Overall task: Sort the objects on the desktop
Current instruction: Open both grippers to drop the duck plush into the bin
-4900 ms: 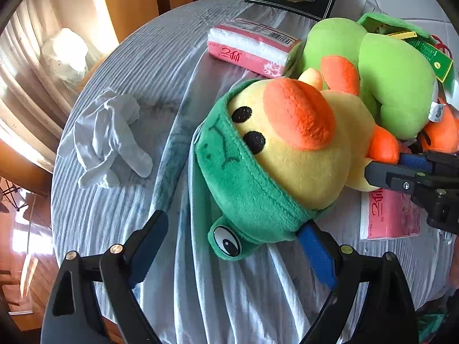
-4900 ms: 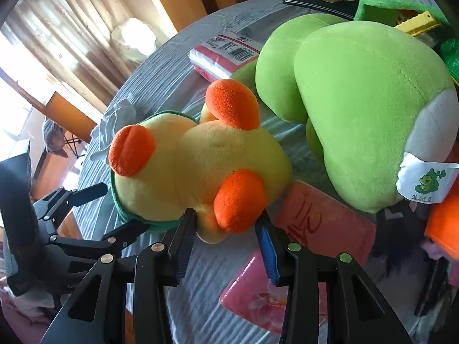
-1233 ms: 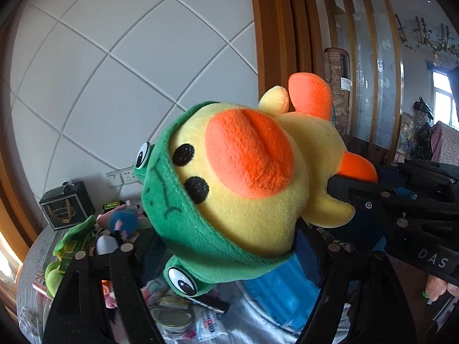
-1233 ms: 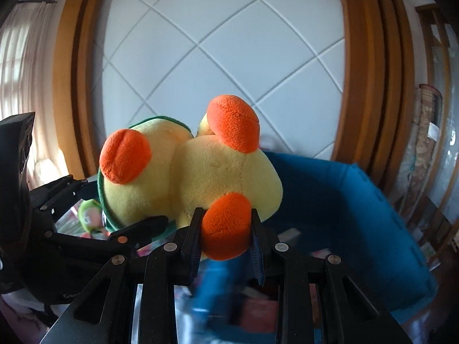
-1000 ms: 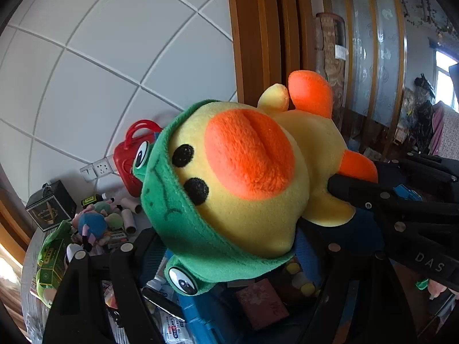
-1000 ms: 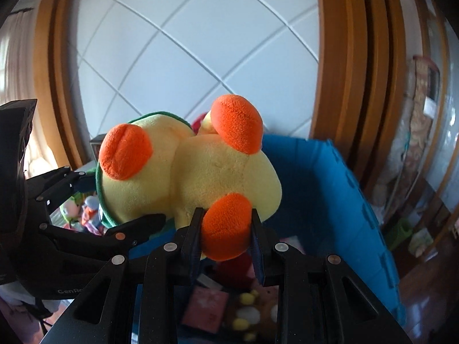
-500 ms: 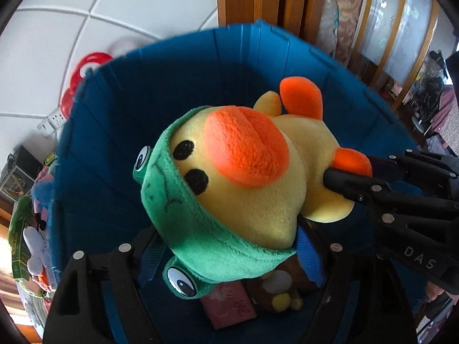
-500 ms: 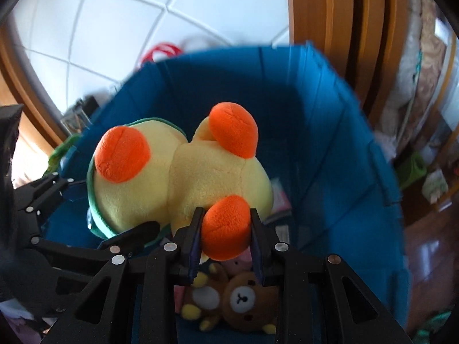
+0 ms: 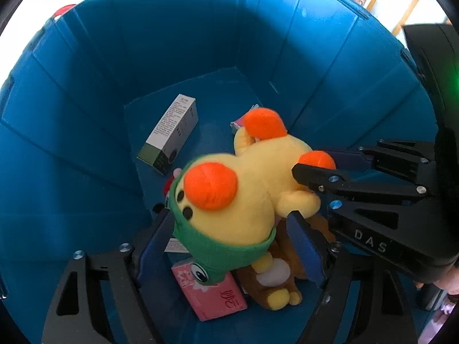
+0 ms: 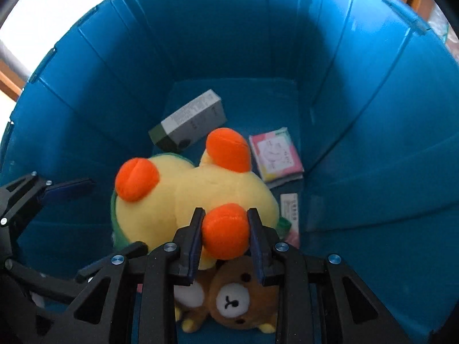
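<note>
- The yellow duck toy (image 9: pixel 246 189) with its green hood and orange beak hangs inside the blue bin (image 9: pixel 86 132), above the things lying on the bin's floor.
- The left gripper (image 9: pixel 229 238) has its fingers on either side of the duck's hooded head; the blue pads sit against the green hood, so it is grasping the head.
- The right gripper (image 10: pixel 225 238) is clenched on one orange foot of the duck, the foot squeezed between its two fingers.
- In the left wrist view the right gripper reaches in from the right side, its tips at that same foot.
- Under the duck lies a brown teddy bear (image 10: pixel 232 301), face up, partly hidden by the right gripper's frame.
- A pink tissue pack (image 9: pixel 209 292) lies beside the bear on the bin floor.
- A white and dark box (image 10: pixel 190 121) lies further back on the bin floor, and a small pink packet (image 10: pixel 275 154) lies near it, beside the duck's raised foot.
</note>
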The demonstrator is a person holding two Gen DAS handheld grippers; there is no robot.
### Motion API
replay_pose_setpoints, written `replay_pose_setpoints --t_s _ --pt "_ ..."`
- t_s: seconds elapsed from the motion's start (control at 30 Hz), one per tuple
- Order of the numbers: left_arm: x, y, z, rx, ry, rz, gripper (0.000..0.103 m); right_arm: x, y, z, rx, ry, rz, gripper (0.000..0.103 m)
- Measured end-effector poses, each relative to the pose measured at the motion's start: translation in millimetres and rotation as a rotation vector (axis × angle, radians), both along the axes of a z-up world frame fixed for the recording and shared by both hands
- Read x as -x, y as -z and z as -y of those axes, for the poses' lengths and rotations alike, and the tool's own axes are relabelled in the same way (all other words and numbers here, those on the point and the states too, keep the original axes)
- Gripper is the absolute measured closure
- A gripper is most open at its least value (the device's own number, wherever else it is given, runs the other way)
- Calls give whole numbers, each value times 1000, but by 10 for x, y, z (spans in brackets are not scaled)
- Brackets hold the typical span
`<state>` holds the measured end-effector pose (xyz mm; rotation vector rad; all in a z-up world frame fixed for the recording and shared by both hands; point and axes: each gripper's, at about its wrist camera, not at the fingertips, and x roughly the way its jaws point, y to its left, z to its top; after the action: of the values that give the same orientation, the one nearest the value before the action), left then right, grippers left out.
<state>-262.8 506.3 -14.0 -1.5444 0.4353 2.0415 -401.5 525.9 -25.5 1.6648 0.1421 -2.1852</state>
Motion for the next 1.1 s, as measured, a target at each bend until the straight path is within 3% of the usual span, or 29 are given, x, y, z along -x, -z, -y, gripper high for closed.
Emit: replay_pose_setpoints --t_s 0.2,0.37,0.47,0.67,0.77,0.97,1.1 --pt "71 -57 94 -4 -39 -22 23 32 -77 -14 -38 33 -47 64" --pt "92 -161 186 -10 -75 -61 23 15 -250 -35 -56 35 -125 43" --pt "36 -354 300 -59 -99 -90 23 -63 -427 -58 -51 20 -166 27" --pt "-241 -765 535 -130 -90 -187 23 -364 -808 -66 -58 -25 -266 6" --pt "-425 -957 751 -177 -100 -254 23 -556 -968 -63 -40 -40 -309 2" --pt "-935 -1309 1319 -276 -168 -483 22 -1024 -1210 -28 61 -78 -389 1" --pt "-1226 -1421 1747 -314 -240 -602 16 -1296 -1301 43 130 -68 -442 0"
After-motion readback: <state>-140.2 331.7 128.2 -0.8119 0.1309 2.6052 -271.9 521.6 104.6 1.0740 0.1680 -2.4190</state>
